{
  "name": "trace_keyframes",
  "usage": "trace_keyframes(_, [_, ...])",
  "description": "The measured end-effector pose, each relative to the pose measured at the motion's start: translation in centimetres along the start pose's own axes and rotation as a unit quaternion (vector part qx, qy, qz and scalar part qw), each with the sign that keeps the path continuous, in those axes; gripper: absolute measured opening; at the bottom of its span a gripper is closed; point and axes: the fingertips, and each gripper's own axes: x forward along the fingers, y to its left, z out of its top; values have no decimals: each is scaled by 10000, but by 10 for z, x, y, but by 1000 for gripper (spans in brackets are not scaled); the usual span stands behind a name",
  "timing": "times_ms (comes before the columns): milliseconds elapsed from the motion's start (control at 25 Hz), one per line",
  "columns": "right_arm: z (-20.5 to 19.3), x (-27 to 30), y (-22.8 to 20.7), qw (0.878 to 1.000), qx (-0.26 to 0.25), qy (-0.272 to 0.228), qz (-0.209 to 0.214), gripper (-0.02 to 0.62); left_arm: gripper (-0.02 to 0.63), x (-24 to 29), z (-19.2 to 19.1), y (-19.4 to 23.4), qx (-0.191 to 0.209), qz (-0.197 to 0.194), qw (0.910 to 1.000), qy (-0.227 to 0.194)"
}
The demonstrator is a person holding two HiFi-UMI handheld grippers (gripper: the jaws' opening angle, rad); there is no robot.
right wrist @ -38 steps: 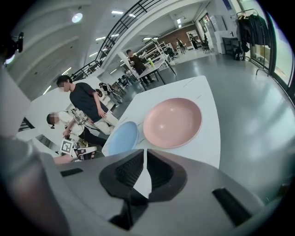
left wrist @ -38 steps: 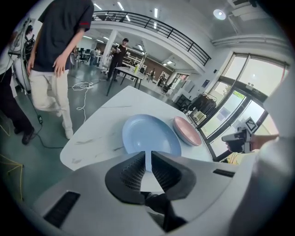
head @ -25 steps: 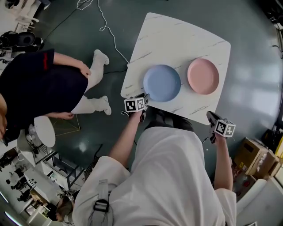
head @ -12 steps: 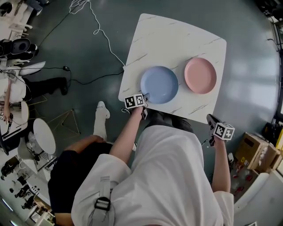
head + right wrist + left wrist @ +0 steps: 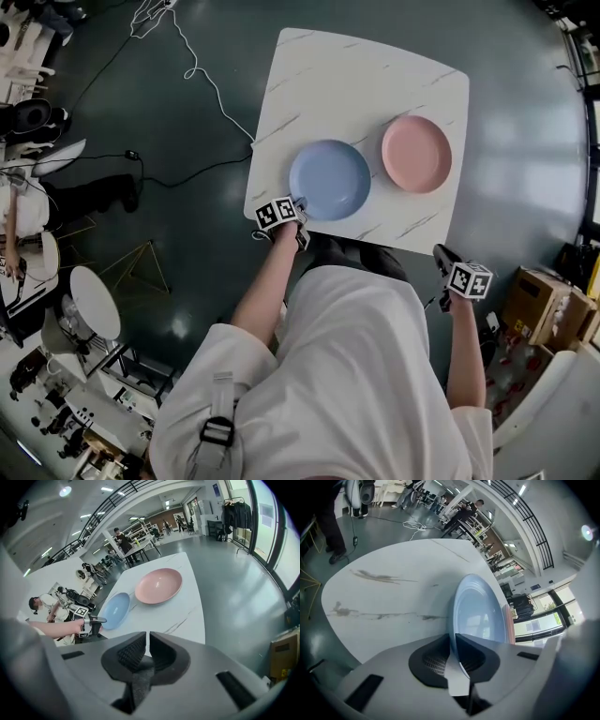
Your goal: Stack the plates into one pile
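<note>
Left tongs [image 5: 299,202] nose-down, jaws just closing on blue plate [image 5: 330,179] rim

A white, grey-veined table [image 5: 347,75] with rounded corners is used as the carrying surface. A blue plate [image 5: 330,179] is positioned on it. A pink plate [image 5: 416,154] is set just right of the blue plate, not touching it

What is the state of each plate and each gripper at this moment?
blue plate: on the table, near rim gripped.
pink plate: flat on the table, untouched, apart from the blue one.
left gripper: jaws have just been closing, now on the blue plate's rim.
right gripper: shut, empty, off the table.
</note>
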Motion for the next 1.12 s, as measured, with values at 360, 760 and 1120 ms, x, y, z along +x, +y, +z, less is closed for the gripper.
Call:
trace_keyframes(360, [-8, 5, 7, 10000, 28, -17, -11, 40, 28, -4, 10, -3, -609, -224, 9979, -67])
trace_keyframes(760, [-14, 7, 14, 9999, 46, -124, 19, 40, 29, -24, 11, -17, -426, -430, 9982, -32])
trace_keyframes(1120, [-19, -4, 6, 9994, 185, -300, 5, 40, 29, -36, 11, -49, -197, -568, 9982, 34])
